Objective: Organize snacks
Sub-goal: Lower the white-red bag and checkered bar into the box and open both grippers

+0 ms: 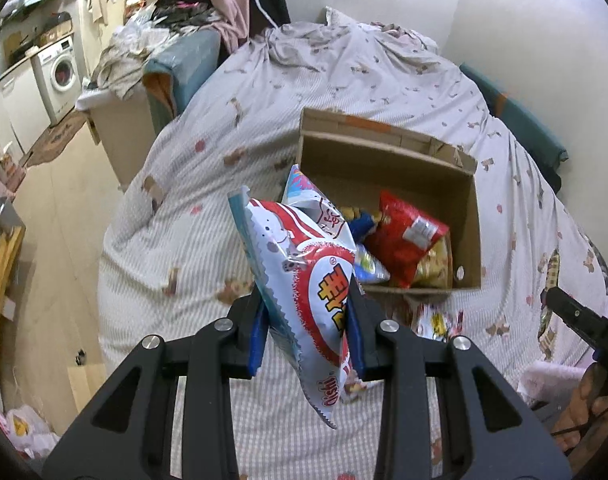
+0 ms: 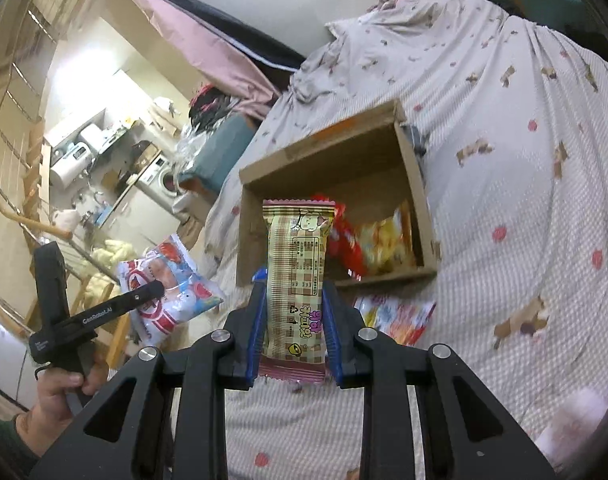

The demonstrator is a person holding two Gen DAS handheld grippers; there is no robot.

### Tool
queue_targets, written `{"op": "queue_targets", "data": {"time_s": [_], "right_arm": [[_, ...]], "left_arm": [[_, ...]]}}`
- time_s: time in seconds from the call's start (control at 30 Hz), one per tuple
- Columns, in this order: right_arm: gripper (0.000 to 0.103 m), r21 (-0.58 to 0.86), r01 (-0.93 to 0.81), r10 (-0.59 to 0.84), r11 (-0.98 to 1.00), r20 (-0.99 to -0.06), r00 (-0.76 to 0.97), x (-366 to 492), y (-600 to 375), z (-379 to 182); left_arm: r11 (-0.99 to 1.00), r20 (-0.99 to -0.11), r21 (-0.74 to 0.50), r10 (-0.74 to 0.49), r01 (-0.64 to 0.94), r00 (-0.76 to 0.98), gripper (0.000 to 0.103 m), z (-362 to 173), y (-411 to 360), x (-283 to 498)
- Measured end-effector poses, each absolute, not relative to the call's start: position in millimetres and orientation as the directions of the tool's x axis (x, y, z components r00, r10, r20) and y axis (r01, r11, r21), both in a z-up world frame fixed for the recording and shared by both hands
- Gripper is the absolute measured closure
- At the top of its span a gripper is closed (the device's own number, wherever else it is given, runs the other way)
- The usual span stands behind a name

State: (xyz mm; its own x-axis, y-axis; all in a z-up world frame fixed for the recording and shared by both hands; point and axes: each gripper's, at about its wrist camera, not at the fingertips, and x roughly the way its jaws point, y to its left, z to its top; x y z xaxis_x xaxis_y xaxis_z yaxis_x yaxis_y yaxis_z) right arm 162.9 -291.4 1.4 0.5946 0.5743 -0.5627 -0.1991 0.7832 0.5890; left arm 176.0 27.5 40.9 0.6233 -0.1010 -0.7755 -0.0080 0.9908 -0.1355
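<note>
Our left gripper has its blue-padded fingers pinched on a white-and-red crinkly Oishi snack bag, held in the air near the front-left corner of the open brown cardboard box. Our right gripper is clamped on a beige checkered wafer packet, upright between the pads, in front of the same box. Box sits on the bed with the bear-print quilt. Inside it: a red foil snack bag lying over a yellow snack bag, plus a blue-and-white pack. One more flat snack packet lies on the quilt just beside the box's near wall.
</note>
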Motion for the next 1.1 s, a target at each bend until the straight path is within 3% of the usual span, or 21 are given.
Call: {"op": "queue_targets", "data": {"time_s": [0.6, 1.1], "right_arm": [[0.075, 0.498, -0.136, 0.472, 0.856, -0.647, 0.599, 279.2, -288.5, -9.0], [0.075, 0.343, -0.138, 0.365, 0.929, -0.788, 0.496, 325.9, -252.2, -58.8]], "left_arm": [[0.996, -0.744, -0.068, -0.092, 0.063, 0.662, 0.074, 41.7, -8.5, 271.5], [0.996, -0.806, -0.030, -0.076, 0.088, 0.586, 0.074, -11.6, -32.0, 318.2]]}}
